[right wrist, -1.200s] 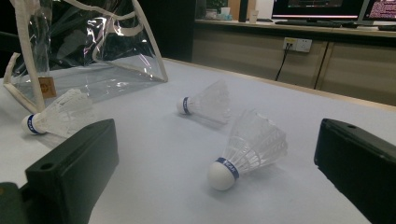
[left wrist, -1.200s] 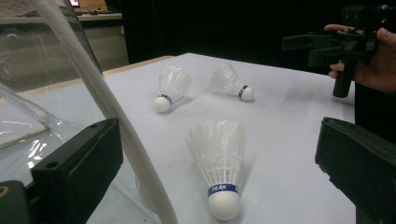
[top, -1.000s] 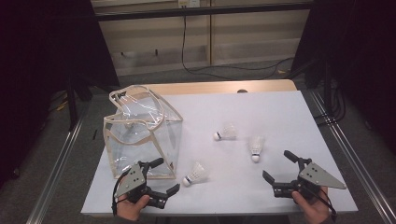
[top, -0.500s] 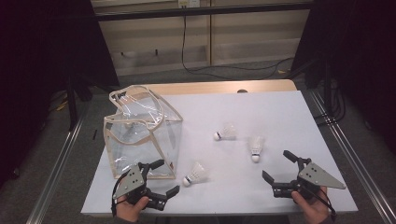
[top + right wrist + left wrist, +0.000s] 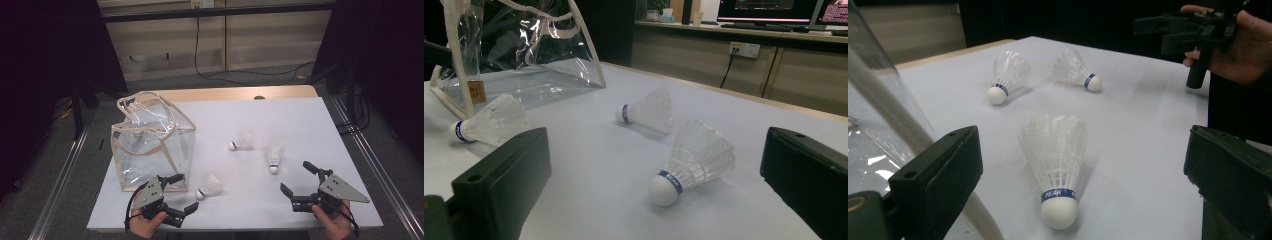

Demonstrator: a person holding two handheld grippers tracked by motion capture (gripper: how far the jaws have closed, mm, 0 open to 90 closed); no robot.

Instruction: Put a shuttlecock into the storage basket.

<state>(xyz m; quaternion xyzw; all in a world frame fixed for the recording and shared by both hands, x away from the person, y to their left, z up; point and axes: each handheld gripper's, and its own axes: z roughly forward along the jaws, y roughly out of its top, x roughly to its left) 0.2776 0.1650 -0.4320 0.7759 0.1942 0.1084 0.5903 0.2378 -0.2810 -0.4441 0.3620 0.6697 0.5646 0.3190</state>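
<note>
Three white shuttlecocks lie on the white table. One shuttlecock rests just ahead of my left gripper, which is open and level with it, jaws wide on either side. A second shuttlecock lies in front of my open right gripper, its cork toward the jaws. The third shuttlecock sits farther back between them. A clear plastic bag with beige trim stands upright at the left, its top open.
The bag's corner is close to the left gripper's left jaw. Metal rails run along both sides of the table. A wooden strip borders the far edge. A cable lies on the floor beyond.
</note>
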